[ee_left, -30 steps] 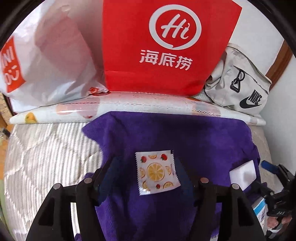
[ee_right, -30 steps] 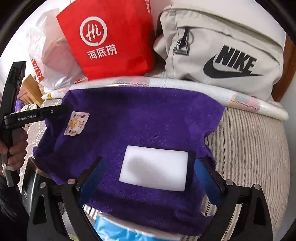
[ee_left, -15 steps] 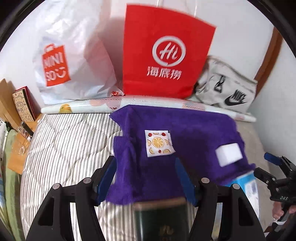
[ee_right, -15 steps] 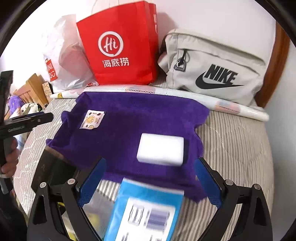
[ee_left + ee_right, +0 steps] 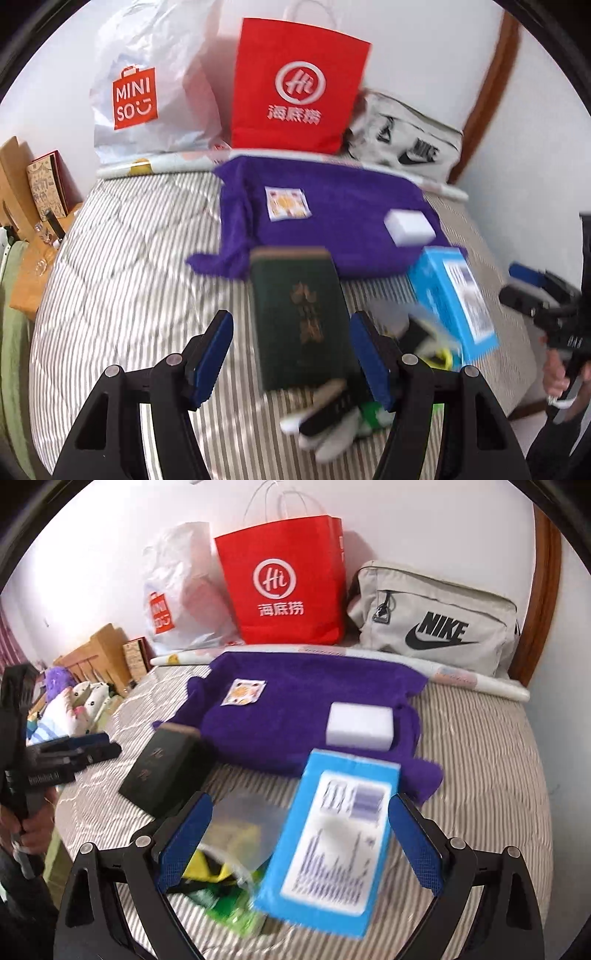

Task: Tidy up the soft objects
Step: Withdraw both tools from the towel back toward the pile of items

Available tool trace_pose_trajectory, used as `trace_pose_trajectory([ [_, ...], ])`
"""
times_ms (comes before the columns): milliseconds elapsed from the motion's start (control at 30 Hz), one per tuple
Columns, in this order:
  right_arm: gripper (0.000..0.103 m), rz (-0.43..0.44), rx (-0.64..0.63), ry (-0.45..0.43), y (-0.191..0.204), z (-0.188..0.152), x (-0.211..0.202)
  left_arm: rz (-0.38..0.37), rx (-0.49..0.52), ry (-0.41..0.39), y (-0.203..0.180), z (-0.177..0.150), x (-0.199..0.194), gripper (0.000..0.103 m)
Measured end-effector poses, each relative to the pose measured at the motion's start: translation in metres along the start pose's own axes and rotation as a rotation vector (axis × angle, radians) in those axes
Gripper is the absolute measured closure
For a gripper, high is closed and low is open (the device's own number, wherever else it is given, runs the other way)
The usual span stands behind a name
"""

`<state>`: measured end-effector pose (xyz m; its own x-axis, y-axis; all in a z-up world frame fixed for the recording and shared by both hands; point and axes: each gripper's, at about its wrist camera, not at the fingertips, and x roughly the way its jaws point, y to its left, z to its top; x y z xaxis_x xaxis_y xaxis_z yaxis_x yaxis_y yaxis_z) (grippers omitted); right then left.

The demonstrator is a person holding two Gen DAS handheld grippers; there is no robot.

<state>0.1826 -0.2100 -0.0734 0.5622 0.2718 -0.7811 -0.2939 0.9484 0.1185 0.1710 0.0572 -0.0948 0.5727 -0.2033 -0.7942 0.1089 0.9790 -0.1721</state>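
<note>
A purple towel [image 5: 332,214] [image 5: 303,709] lies spread on the striped bed, with a fruit-print sachet [image 5: 288,203] [image 5: 243,692] and a white sponge [image 5: 410,225] [image 5: 360,725] on top of it. In front of the towel lie a dark green book [image 5: 299,314] [image 5: 162,771] and a blue packet [image 5: 454,299] [image 5: 332,842]. My left gripper [image 5: 290,325] [image 5: 74,749] hovers open over the book, its pads clear of it. My right gripper [image 5: 299,808] [image 5: 532,288] hovers open over the blue packet and a clear bag [image 5: 236,827], gripping nothing.
A red paper bag [image 5: 284,587], a white Miniso bag [image 5: 147,88] and a grey Nike bag [image 5: 436,620] stand along the wall behind a rolled sheet [image 5: 480,679]. Cardboard boxes [image 5: 22,177] and plush toys [image 5: 70,701] sit off the bed's left. A white glove-like item [image 5: 332,432] lies near me.
Both grippers have drawn back and up from the towel. The sachet and sponge now sit farther off, and the green book, blue packet and clear bag have come into view.
</note>
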Motion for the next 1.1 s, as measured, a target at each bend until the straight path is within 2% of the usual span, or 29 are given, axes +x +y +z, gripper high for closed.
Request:
trace_pose_trajectory([
  [233,0.008,0.028,0.019,-0.026,0.008,-0.030,-0.014,-0.074,0.072,0.010,-0.015,-0.043,0.002,0.039],
  [567,0.008,0.049,0.036,-0.030,0.007,-0.055,-0.020,-0.127,0.130,0.027,-0.031,-0.054,0.014,0.040],
  [800,0.008,0.067,0.049,-0.004,0.005,-0.066,-0.014,-0.163,0.117,0.061,-0.028,-0.056,0.031,0.054],
  [933,0.008,0.076,0.065,0.010,0.002,-0.070,-0.010,-0.194,0.098,0.058,-0.025,-0.057,0.035,0.066],
  [1100,0.008,0.085,0.075,0.028,0.002,-0.074,-0.006,-0.204,0.129,0.042,-0.029,-0.060,0.032,0.079],
])
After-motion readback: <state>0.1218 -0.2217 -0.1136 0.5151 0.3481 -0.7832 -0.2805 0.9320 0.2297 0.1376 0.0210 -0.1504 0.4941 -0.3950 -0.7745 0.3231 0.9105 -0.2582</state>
